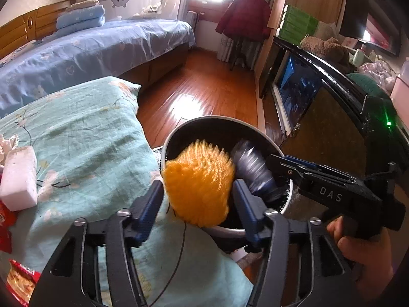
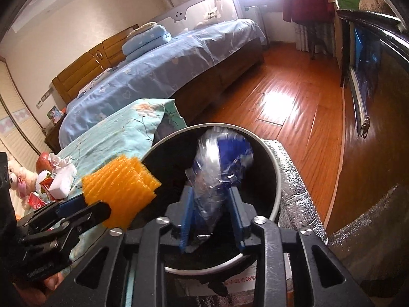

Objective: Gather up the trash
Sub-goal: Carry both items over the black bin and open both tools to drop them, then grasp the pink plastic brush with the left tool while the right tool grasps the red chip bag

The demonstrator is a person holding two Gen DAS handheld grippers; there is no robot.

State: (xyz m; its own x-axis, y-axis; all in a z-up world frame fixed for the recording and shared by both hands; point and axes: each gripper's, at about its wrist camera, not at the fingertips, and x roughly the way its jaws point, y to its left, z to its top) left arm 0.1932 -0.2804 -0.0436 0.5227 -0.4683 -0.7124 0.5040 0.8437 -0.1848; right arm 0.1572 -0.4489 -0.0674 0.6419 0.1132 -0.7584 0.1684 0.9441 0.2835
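My left gripper (image 1: 198, 192) is shut on an orange foam net sleeve (image 1: 199, 184) and holds it over the rim of a round dark trash bin (image 1: 204, 121). My right gripper (image 2: 212, 199) is shut on a crumpled blue and clear plastic wrapper (image 2: 219, 163) and holds it over the same bin (image 2: 278, 179). The left gripper (image 2: 84, 204) with the orange sleeve (image 2: 120, 186) shows in the right wrist view at the bin's left rim. The right gripper (image 1: 278, 163) with the wrapper (image 1: 253, 166) shows in the left wrist view.
A table with a teal floral cloth (image 1: 84, 133) stands left of the bin, with a white foam block (image 1: 19, 179), crumpled tissue and red snack packets (image 1: 21, 278) on it. A blue bed (image 1: 97, 48) lies behind. A dark cabinet (image 1: 332, 107) lines the right. A foil-covered box (image 2: 294, 186) sits by the bin.
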